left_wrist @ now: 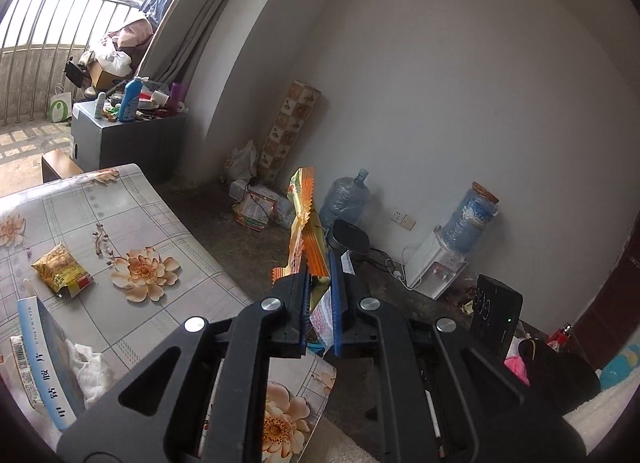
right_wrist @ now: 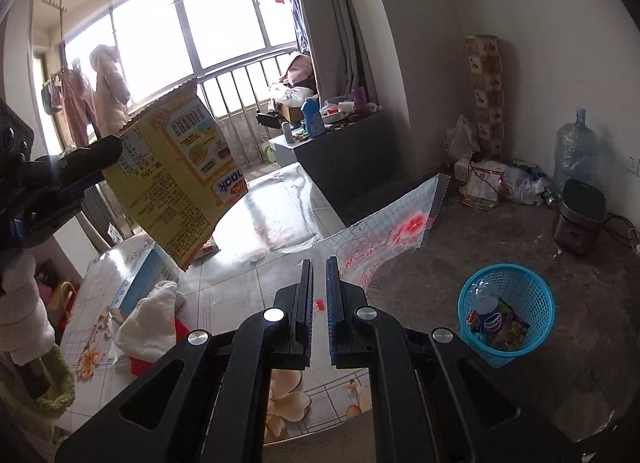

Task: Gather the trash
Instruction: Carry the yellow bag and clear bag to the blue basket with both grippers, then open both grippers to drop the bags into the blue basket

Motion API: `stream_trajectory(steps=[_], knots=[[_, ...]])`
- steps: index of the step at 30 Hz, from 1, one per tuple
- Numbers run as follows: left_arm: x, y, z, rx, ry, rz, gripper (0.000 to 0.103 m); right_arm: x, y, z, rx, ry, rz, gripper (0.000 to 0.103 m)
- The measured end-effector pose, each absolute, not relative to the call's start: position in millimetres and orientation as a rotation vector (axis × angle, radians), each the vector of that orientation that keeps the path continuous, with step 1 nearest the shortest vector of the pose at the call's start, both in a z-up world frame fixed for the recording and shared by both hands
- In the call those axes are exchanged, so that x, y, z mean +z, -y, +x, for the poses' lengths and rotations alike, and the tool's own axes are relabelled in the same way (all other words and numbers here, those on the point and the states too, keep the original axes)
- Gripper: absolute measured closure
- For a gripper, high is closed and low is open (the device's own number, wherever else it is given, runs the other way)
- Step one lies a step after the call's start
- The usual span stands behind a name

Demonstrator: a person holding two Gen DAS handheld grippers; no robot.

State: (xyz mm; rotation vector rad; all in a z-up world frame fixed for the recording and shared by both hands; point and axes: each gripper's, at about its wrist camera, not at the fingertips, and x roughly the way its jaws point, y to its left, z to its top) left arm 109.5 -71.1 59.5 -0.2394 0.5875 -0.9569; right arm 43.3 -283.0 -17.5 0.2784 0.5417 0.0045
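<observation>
Flowered table (left_wrist: 132,223) holds one more snack packet (left_wrist: 62,271). Left gripper (left_wrist: 320,299) clamps a yellow wrapper (right_wrist: 172,179), raised. Right gripper (right_wrist: 320,303) pinches a clear wrapper (right_wrist: 400,231). Blue basket (right_wrist: 536,303) on the floor already has trash; task looks partway done.

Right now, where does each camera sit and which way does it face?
Left wrist: on the left gripper, facing the far wall across the table corner; own jaws shut on the snack wrapper.
Right wrist: on the right gripper, facing window, table and blue basket; own jaws plus the left gripper show.
Shared: snack wrapper, table, water jug.
</observation>
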Motion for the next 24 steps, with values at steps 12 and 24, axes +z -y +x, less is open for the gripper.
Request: stream_trajectory(steps=[12,24], knots=[[4.3,253.9,144.9,-1.062,-0.773,-0.028,0.096,-89.8,403.6,37.4,-0.233,-0.615,0.459,0.097],[-81.0,420.4,211.6,-1.100,-0.994,0.124,0.096,-175.6,496.7,87.7,-0.345,-0.722,0.528,0.097]])
